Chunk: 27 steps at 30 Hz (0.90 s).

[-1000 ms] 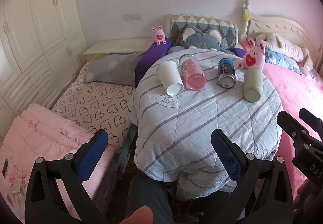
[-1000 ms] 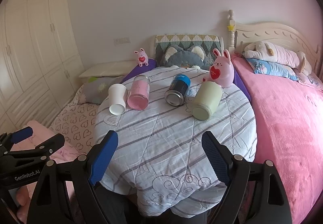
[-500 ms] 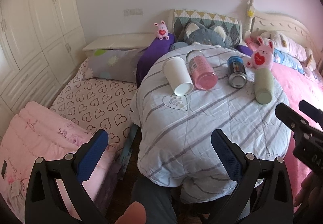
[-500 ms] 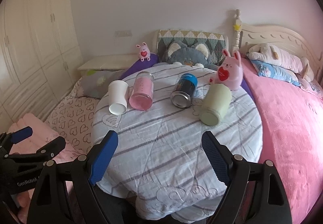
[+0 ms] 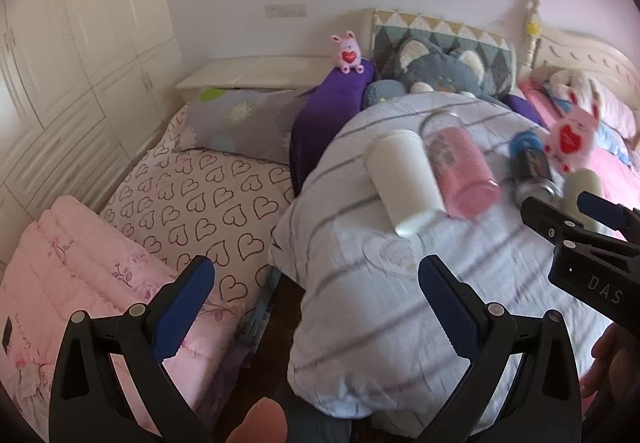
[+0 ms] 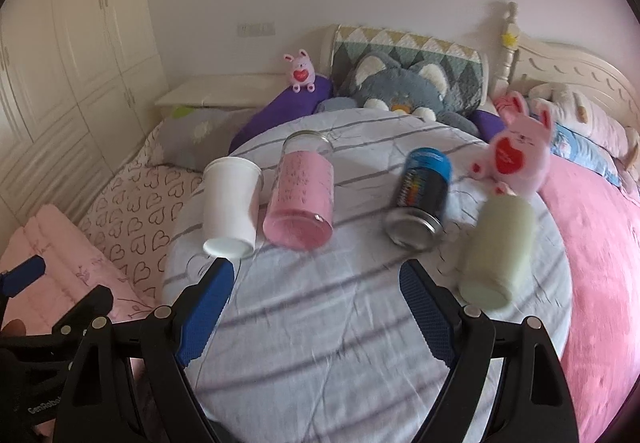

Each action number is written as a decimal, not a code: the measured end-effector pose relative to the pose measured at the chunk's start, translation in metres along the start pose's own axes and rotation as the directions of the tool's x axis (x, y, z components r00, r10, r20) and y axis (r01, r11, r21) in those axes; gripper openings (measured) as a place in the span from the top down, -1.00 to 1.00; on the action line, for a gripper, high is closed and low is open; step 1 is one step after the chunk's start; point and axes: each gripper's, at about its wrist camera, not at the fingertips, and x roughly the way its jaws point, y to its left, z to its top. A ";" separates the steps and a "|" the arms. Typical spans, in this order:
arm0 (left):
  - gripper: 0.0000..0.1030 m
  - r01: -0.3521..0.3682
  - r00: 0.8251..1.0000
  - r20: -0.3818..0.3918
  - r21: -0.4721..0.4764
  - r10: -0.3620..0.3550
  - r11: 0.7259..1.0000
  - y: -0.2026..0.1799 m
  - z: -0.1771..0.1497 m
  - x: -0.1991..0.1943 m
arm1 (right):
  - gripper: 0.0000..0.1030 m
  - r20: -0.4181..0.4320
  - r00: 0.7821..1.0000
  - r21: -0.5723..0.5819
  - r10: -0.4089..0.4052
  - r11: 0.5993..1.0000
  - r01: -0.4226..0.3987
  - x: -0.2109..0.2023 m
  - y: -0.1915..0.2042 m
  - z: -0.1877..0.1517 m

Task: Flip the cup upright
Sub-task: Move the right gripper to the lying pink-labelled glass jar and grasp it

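Note:
On a round table under a grey-striped cloth [image 6: 320,323] several vessels lie on their sides: a white cup [image 6: 230,211] at the left, a pink glass jar [image 6: 302,199], a blue can [image 6: 420,199] and a pale green cup [image 6: 498,247] at the right. The white cup [image 5: 404,183] and pink jar [image 5: 460,167] also show in the left wrist view. My right gripper [image 6: 316,283] is open and empty, just short of the vessels. My left gripper [image 5: 316,283] is open and empty at the table's left edge. The right gripper [image 5: 580,227] shows there too.
A pink bunny toy [image 6: 516,159] stands behind the green cup. A grey cat plush [image 6: 400,91] and purple cushion [image 5: 332,111] lie behind the table. A heart-print bed [image 5: 192,199] and pink quilt [image 5: 72,263] lie left, a pink bed [image 6: 600,263] right.
Both grippers have moved forward toward the table. The vessels look larger and closer. The left view has swung left. Nothing on the table has moved.

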 end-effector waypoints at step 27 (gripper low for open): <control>-1.00 -0.038 0.995 -0.093 -0.018 0.037 0.999 0.012 0.029 0.106 | -0.63 -0.233 0.972 -0.009 0.036 0.999 -0.039 0.149 0.002 0.043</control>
